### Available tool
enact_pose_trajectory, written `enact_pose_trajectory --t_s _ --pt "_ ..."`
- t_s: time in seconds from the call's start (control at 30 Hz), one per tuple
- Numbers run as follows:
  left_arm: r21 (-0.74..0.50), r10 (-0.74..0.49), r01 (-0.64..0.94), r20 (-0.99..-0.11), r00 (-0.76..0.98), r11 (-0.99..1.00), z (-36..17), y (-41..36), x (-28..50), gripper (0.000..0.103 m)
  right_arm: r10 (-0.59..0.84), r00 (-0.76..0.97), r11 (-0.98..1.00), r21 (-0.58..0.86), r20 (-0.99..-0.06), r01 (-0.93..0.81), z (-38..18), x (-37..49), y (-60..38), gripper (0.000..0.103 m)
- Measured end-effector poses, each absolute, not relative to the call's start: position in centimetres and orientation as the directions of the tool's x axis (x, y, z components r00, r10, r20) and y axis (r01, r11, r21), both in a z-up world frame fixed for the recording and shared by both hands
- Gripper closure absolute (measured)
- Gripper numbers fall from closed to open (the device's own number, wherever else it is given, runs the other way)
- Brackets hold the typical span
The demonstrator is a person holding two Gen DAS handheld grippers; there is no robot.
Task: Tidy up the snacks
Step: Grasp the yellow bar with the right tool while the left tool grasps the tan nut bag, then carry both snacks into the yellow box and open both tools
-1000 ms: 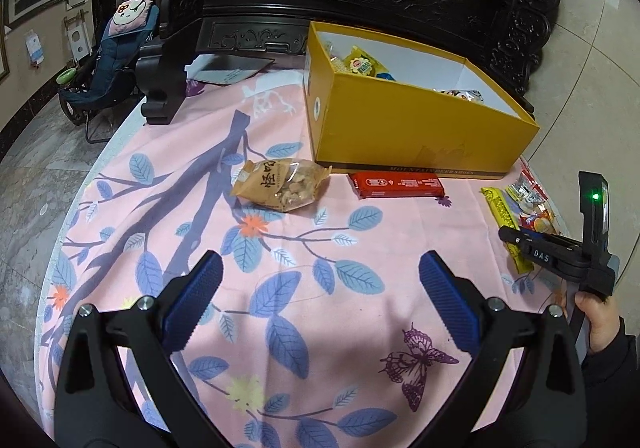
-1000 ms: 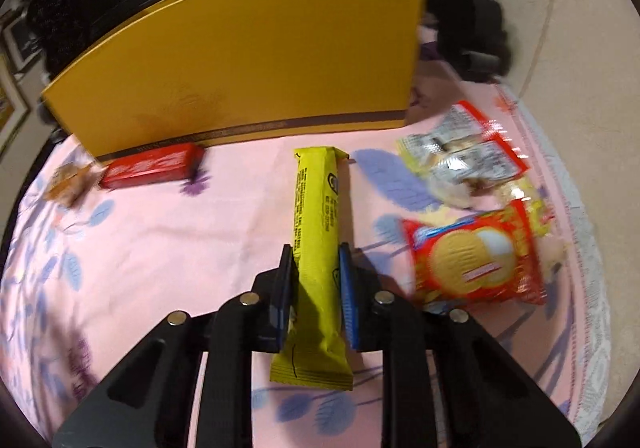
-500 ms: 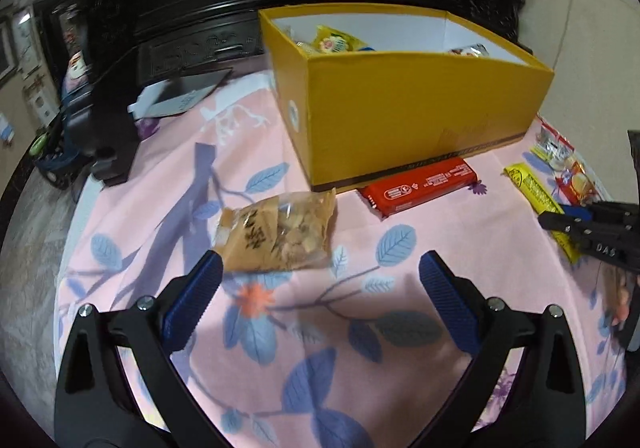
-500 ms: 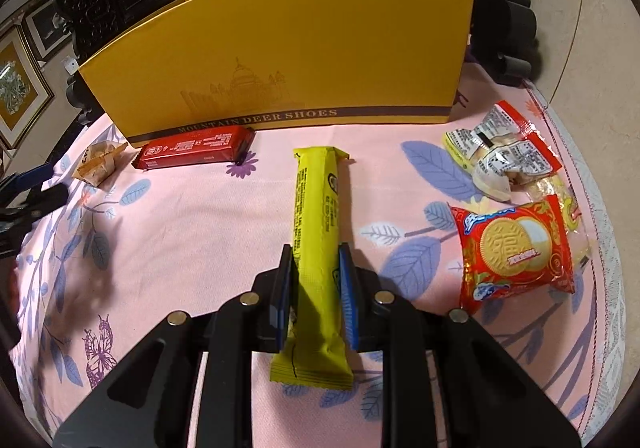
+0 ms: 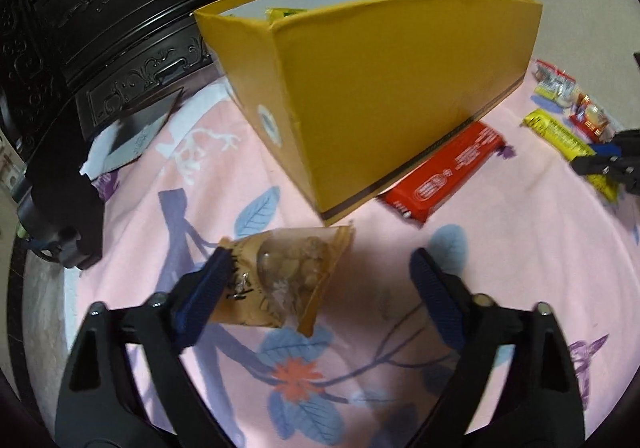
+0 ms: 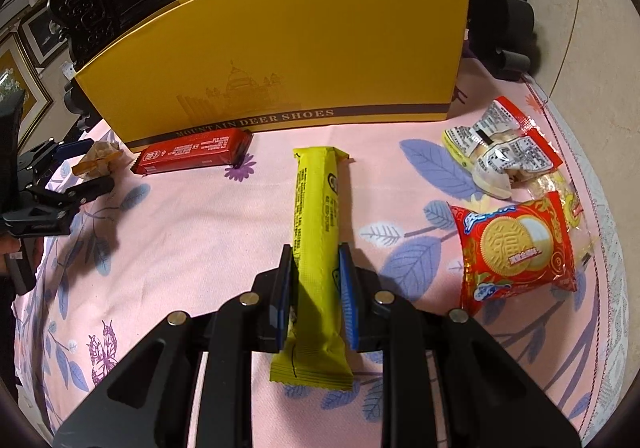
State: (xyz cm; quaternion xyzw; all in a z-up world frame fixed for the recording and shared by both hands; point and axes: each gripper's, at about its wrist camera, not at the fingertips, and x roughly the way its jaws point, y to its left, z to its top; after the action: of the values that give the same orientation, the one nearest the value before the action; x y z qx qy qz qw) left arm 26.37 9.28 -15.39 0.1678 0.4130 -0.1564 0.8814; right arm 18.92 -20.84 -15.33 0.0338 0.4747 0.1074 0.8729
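Observation:
A brown clear-window snack bag lies on the pink floral tablecloth beside the corner of the yellow shoe box. My left gripper straddles the bag with its jaws closing. The left pad touches the bag's edge and the right pad stands well clear of it. My right gripper is shut on a long yellow snack bar lying on the cloth. A red bar lies along the box's front wall. In the right wrist view the left gripper shows at far left.
A red biscuit packet and crumpled white-and-red wrappers lie near the table's right edge. Dark carved furniture stands behind the box. A black object and a dark sheet sit at the left.
My left gripper moved forward and down to the brown bag, rolled, and its jaws narrowed around it. The right gripper stayed still on the yellow bar.

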Motion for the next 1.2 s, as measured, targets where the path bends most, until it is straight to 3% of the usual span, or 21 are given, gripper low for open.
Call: enact_pose_trajectory --t_s 0.1,0.13,0.2,0.27,0.5,1.0,1.2 --pt "0.179 -0.114 0.382 -0.768 0.631 0.907 -15.3 10.5 26.7 0.041 0.212 0.528 0.976 0.155 -0.822 -0.151 -15.3 18.9 -20.7 0.081" --pt "0.176 -0.108 0.364 -0.761 0.640 0.915 -15.2 11.0 26.8 0.056 0.211 0.528 0.976 0.155 -0.823 -0.150 -15.3 18.9 -20.7 0.081" --pt "0.129 -0.127 0.334 -0.751 0.647 0.934 -15.0 12.1 26.8 0.059 0.210 0.529 0.977 0.155 -0.823 -0.147 -15.3 18.9 -20.7 0.081" --pt "0.159 -0.107 0.327 -0.740 0.664 0.932 -15.1 11.7 26.4 0.063 0.209 0.528 0.977 0.154 -0.823 -0.146 -15.3 18.9 -20.7 0.081" --pt "0.158 -0.087 0.291 -0.729 0.678 0.944 -14.8 9.9 23.3 0.066 0.212 0.526 0.977 0.158 -0.823 -0.146 -15.4 18.9 -20.7 0.081" --pt "-0.084 -0.191 0.186 -0.690 0.698 0.979 -11.7 3.7 16.6 0.067 0.222 0.543 0.975 0.168 -0.810 -0.148 -14.8 17.8 -21.2 0.081" --pt "-0.107 -0.209 0.186 -0.678 0.705 0.977 -10.5 2.6 15.8 0.067 0.237 0.574 0.971 0.172 -0.784 -0.166 -13.0 16.7 -21.0 0.081"
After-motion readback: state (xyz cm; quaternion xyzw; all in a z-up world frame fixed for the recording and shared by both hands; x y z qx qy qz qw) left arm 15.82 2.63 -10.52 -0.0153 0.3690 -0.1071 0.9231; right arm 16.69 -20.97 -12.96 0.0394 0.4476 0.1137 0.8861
